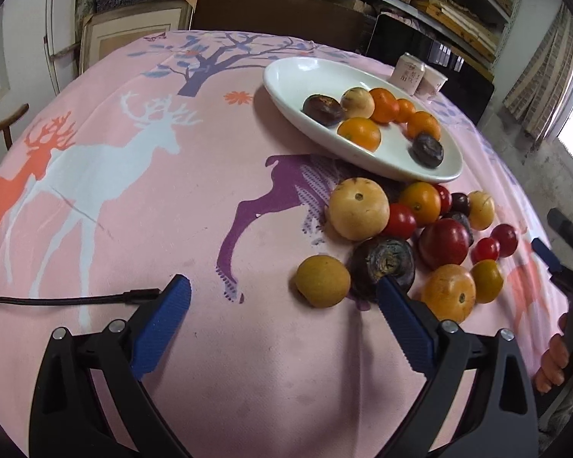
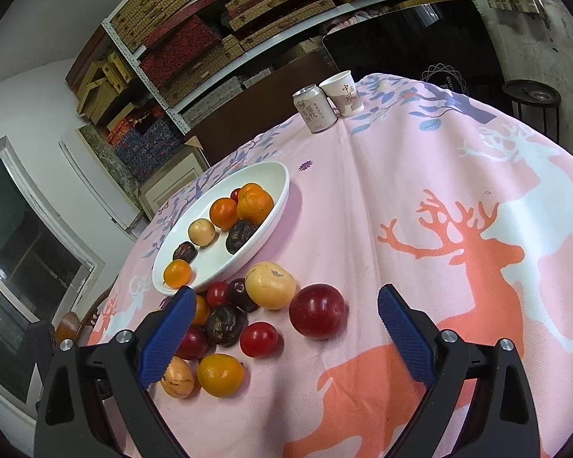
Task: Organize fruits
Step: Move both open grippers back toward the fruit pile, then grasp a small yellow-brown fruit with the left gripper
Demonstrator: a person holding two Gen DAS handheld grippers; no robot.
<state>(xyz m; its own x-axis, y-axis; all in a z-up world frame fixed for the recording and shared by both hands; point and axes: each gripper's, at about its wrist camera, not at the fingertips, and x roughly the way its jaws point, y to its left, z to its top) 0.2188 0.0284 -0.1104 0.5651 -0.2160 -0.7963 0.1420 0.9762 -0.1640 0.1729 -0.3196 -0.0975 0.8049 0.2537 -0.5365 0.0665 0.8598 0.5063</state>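
Both grippers are empty, fingers spread wide: the left gripper (image 1: 282, 294) and the right gripper (image 2: 286, 305). The loose fruit pile (image 2: 248, 320) lies at 6 o'clock of the white oval dish (image 2: 282, 175), touching its rim. I'd straddle the red plum (image 2: 317, 316), which sits clear, and close gently so it can't roll. Underneath is a pink deer-print tablecloth (image 2: 458, 198), with a drink can (image 2: 315, 108) and paper cup (image 2: 343, 91) toward 12 o'clock, before shelves of boxes (image 2: 195, 34).

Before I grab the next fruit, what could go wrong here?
The loose fruits lie packed and touching, so the open right gripper may push neighbours and send a round one, such as the red plum, rolling. The plate is shallow; a dropped fruit could roll out.
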